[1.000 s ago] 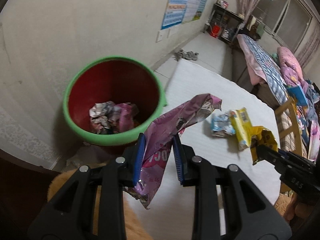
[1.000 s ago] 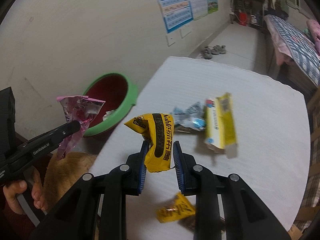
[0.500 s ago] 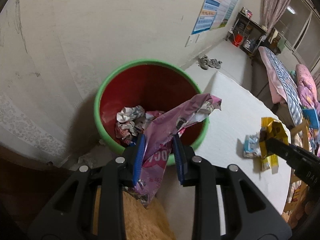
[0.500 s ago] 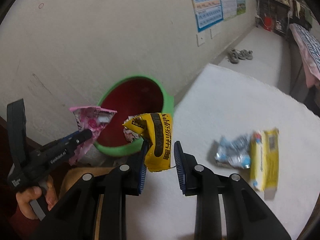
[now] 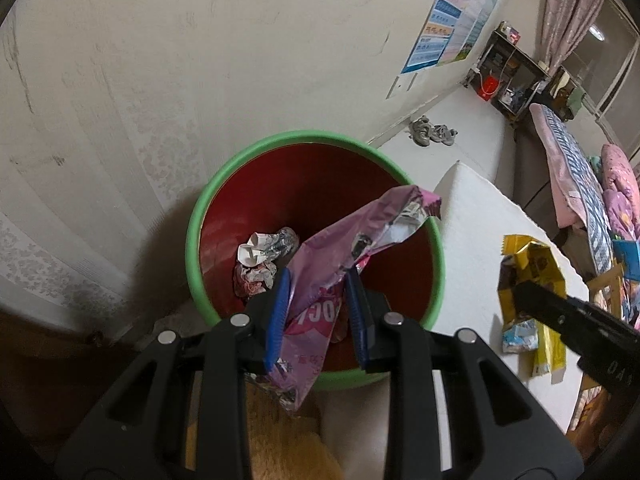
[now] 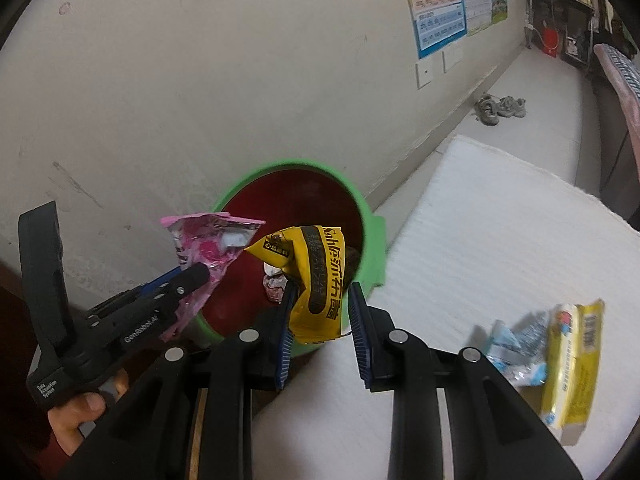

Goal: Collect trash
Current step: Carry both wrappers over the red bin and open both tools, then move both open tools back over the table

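Note:
My left gripper is shut on a crumpled pink wrapper and hangs over the mouth of a red bin with a green rim. Crumpled trash lies at the bin's bottom. My right gripper is shut on a yellow wrapper above the bin's near rim, by the table's corner. In the right wrist view the left gripper and its pink wrapper sit just to the left. In the left wrist view the yellow wrapper shows at the right.
On the white table lie a blue-and-white wrapper and a yellow packet. The bin stands on the floor against the wall. A pair of shoes rests farther along the wall. A hand grips the left tool.
Both grippers have carried their wrappers leftward off the table toward the bin. The pink wrapper is now over the bin's mouth, the yellow one at its rim. Both grips are unchanged.

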{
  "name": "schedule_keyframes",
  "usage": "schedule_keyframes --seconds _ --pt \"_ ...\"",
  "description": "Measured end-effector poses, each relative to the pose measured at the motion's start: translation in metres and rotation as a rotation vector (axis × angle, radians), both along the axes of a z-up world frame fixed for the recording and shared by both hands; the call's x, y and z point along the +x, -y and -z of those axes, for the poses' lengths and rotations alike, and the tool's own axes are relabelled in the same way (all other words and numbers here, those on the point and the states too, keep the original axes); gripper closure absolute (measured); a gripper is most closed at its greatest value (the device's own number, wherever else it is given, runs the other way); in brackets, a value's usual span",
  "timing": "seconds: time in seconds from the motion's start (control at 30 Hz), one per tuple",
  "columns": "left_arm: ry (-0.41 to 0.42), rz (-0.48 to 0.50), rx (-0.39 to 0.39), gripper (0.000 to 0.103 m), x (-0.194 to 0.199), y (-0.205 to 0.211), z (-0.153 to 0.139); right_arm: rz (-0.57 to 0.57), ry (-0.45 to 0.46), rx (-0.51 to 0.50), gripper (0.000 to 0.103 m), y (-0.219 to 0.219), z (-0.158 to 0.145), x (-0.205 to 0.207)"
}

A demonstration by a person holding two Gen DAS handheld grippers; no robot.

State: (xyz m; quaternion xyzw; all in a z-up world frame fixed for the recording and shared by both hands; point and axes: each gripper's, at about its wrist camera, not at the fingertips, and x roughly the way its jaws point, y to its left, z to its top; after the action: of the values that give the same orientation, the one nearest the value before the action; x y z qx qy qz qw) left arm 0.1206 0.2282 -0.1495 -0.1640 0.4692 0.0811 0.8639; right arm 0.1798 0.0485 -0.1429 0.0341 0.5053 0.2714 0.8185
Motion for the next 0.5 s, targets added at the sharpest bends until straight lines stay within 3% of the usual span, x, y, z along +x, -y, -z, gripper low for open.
schedule_keyframes --seconds 0.27,0.3,0.33,0.37,0.4,0.43,0.5 --pt "-0.039 -0.051 -0.053 0.075 0.012 -0.022 0.017 0.007 -0.051 -0.001 0.076 -0.025 0.016 0.016" --pt "-0.042 -0.054 -0.048 0.075 0.013 -0.023 0.018 0.013 -0.042 -0.004 0.069 -0.028 0.016 0.018" --pt "-0.043 -0.058 -0.043 0.068 0.014 -0.024 0.018 0.018 -0.036 -0.006 0.052 -0.03 0.015 0.018" --pt "-0.048 -0.066 -0.038 0.061 0.014 -0.025 0.019 0.025 -0.03 0.0 0.044 -0.031 0.013 0.02" --pt "-0.046 -0.072 -0.038 0.045 0.014 -0.026 0.019 0.032 -0.024 0.006 0.04 -0.03 0.012 0.02" --pt "-0.041 -0.077 -0.037 0.038 0.016 -0.025 0.019 0.04 -0.015 0.014 0.04 -0.03 0.009 0.021" --pt "-0.038 -0.083 -0.022 0.038 0.015 -0.026 0.018 0.046 -0.007 0.021 0.039 -0.026 0.005 0.019"
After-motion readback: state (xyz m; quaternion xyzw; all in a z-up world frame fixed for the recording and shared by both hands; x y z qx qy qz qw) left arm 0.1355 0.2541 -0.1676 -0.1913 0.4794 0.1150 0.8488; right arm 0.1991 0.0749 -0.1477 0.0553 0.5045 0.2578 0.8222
